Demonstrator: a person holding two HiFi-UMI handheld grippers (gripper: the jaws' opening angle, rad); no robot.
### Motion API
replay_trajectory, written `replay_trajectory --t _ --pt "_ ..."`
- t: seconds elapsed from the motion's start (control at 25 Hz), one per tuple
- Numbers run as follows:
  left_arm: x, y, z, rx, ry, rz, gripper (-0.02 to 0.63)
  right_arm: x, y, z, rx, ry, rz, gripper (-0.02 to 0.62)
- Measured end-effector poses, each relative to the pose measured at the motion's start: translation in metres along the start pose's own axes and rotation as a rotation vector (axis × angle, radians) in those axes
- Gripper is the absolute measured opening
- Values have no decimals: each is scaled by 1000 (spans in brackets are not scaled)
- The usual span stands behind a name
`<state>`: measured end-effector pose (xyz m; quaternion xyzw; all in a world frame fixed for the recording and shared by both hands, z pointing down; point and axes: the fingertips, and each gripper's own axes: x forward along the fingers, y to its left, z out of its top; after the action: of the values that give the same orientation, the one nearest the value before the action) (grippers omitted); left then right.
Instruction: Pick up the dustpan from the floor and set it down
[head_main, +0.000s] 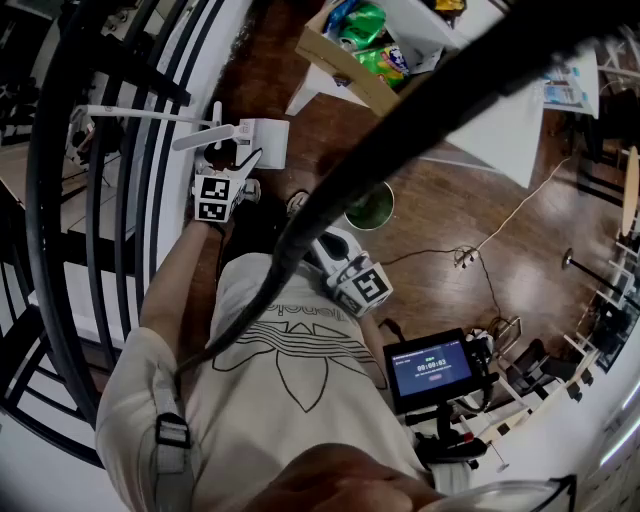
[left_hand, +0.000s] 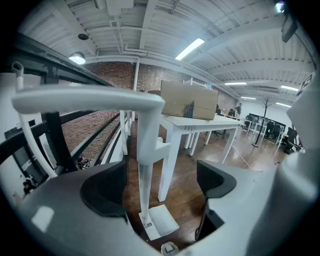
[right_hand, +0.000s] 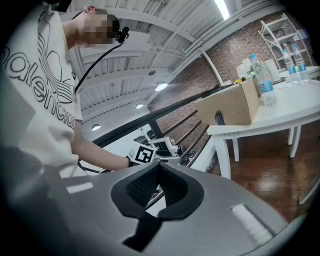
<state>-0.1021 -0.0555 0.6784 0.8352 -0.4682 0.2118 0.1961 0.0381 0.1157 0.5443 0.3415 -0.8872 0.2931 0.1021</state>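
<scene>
- Looking along your left hand-held gripper (left_hand: 161, 172), you see its jaws spread as wide as they go, with nothing pinched.
- The dustpan (left_hand: 161, 222) stands on the floor (left_hand: 187, 200) straight ahead of that hand-held gripper. Its pan is low and just beyond the jaw tips.
- The dustpan's white stem (left_hand: 145, 187) rises upright through the gap between the pads. It sits closer to the left pad than the right, and I can't tell whether it touches either one.
- The long axis is vertical, so it crosses the line along which the jaws close. That looks like a good presentation for a squeeze on the stem.
- A white crossbar (left_hand: 85, 99) tops the stem, above and to the left of the jaws.
- Your right hand-held gripper (right_hand: 159, 167) has its jaws pressed together on nothing. From above it sits back by your torso (head_main: 340, 258), well apart from the dustpan (head_main: 265, 142).
- Your left hand-held gripper (head_main: 228, 165) is plainly the nearer one, so the pick-up appears to be its job.
- The white worktop (left_hand: 200, 122) carrying a cardboard box (left_hand: 189, 102) stands beyond the stem and to its right, with a leg just behind it. Lift straight up to avoid knocking that leg.
</scene>
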Motion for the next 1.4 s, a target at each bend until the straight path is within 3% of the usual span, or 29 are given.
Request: replay_trajectory --t 0.28,0.32,0.36,0.6,0.92,1.08,1.4 --pt "53 39 3 59 -67 18 447 9 -9 -34 87 17 -62 3" --pt "54 41 1 57 -55 19 200 10 -9 -37 99 19 -68 3" --pt "54 42 0 53 -39 22 80 10 -8 -39 107 20 -72 3" --pt "39 35 12 58 4 -10 78 12 -6 -30 88 -30 -84 3" --pt "-39 6 93 49 -15 7 77 13 -11 24 -31 -184 -61 3" --pt "-65 -7 125 75 -37 3 75 20 -14 47 -78 -213 -21 2" --pt "-83 -18 144 99 -58 -7 77 30 -20 72 -148 -271 25 3"
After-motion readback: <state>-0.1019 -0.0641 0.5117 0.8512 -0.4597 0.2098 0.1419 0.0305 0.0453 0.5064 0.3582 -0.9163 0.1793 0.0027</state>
